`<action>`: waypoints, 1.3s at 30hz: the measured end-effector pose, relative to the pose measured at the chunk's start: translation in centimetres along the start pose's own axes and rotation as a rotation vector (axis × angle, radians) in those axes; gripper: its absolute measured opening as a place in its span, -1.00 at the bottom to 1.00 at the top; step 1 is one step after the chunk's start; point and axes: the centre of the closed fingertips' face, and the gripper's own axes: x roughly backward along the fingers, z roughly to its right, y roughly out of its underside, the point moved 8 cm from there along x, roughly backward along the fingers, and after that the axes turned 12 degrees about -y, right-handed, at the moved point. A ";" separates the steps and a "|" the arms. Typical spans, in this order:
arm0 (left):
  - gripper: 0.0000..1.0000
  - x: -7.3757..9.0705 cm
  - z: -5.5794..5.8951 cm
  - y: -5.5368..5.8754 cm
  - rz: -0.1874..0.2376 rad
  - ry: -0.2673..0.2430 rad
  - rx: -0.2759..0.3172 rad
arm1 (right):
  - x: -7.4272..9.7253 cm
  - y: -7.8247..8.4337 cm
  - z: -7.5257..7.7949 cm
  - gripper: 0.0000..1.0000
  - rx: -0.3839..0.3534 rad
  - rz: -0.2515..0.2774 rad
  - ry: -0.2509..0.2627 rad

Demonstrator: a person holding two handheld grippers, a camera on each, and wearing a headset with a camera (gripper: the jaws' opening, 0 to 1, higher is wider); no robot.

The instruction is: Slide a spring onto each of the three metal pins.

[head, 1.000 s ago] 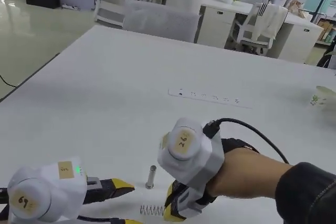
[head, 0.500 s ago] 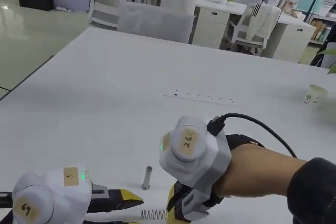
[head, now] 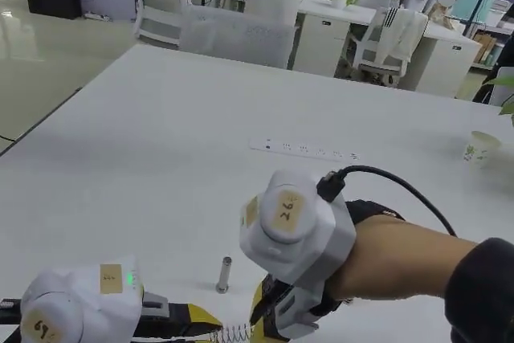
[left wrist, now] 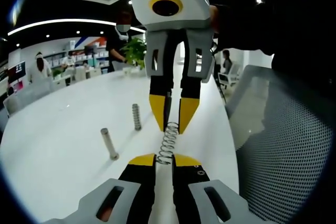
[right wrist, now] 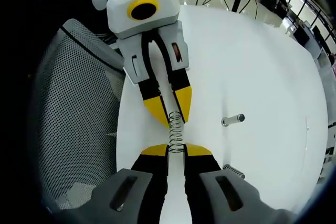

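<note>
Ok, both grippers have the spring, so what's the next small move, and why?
Probably open the left gripper and let go. The spring is pinched at both ends, between it and the right gripper, so no end is free to thread. The bare pin stands upright nearby, and a freed end could then go over it.

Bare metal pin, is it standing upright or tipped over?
Upright: the bare metal pin stands on end on the table, wider foot down.

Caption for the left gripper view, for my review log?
Left gripper and right gripper pinch one spring between them; bare pin stands nearby.
</note>
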 end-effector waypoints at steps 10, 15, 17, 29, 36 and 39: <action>-0.94 0.1 0.1 0.1 -0.004 0.003 0.000 | 1.0 -1.7 -0.4 -0.84 0.042 0.033 0.024; -0.94 0.0 0.1 0.0 -0.003 0.006 -0.002 | 1.3 -2.7 -0.7 -0.84 0.061 0.060 0.032; -0.94 0.0 0.3 -0.1 0.000 0.008 0.000 | 1.3 -3.0 -0.8 -0.84 0.070 0.064 0.034; -0.95 -0.2 0.3 -0.3 0.004 0.013 -0.005 | 1.2 -3.0 -0.7 -0.83 0.079 0.064 0.033; -0.95 -0.3 0.3 -0.5 0.011 0.014 -0.006 | 0.7 -3.0 -0.6 -0.78 0.072 0.058 0.017; -0.95 -0.3 0.3 -0.7 0.018 0.016 -0.008 | 0.4 -2.9 -0.5 -0.79 0.068 0.053 0.012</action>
